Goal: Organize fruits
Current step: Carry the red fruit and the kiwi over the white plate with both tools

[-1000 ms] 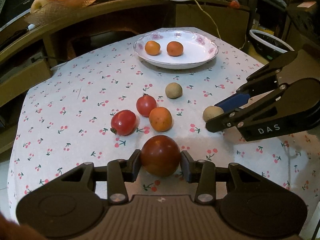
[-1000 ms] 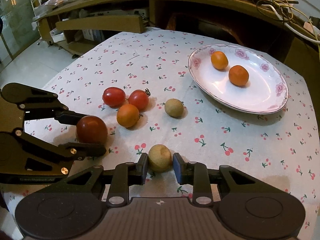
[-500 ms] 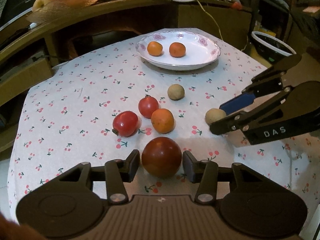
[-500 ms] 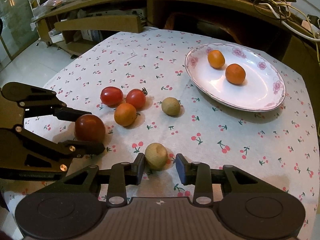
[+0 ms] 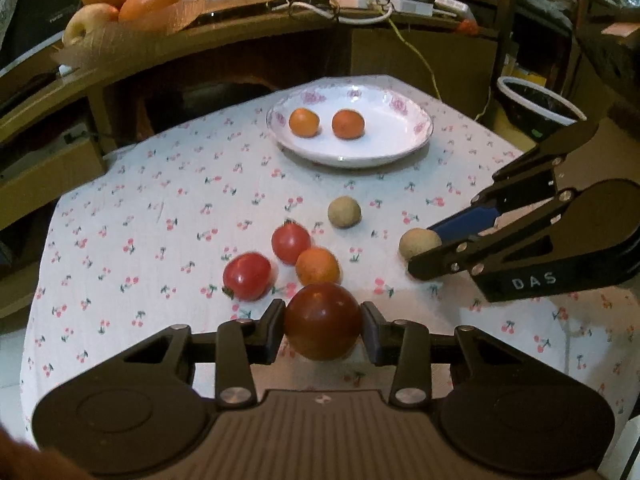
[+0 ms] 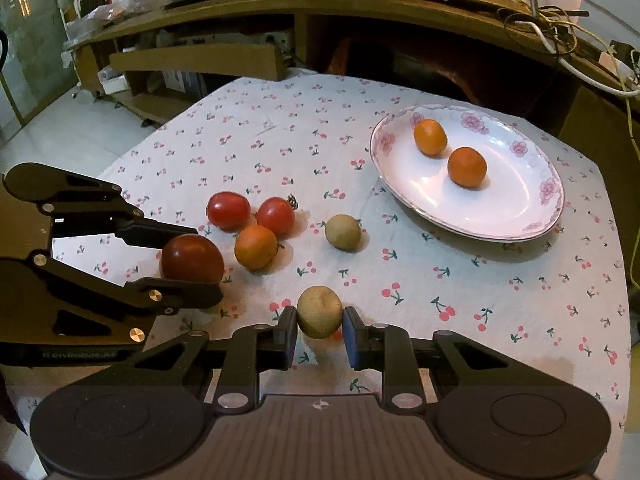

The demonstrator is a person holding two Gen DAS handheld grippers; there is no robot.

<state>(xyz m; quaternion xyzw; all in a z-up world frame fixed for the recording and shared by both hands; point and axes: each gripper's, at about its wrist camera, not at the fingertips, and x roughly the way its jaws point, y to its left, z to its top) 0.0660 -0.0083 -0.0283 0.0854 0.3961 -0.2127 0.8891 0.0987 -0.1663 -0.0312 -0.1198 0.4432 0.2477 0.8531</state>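
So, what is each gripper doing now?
Left gripper: shut on the dark red tomato.
Right gripper: shut on the tan fruit.

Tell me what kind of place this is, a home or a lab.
Most likely a lived-in room at home. A cherry-print tablecloth covers the table and holds a flowered plate. Behind it, a cluttered wooden shelf carries a fruit basket and loose cables.

Mostly matt surfaces from where I sit, a few glossy ones

My left gripper (image 5: pixel 323 327) is matt black plastic with metal screws; the dark tomato (image 5: pixel 322 321) shines smooth, the plate (image 6: pixel 516 216) is glossy ceramic (flower-rimmed), and printed cloth covers the tabletop (image 6: pixel 500 292).
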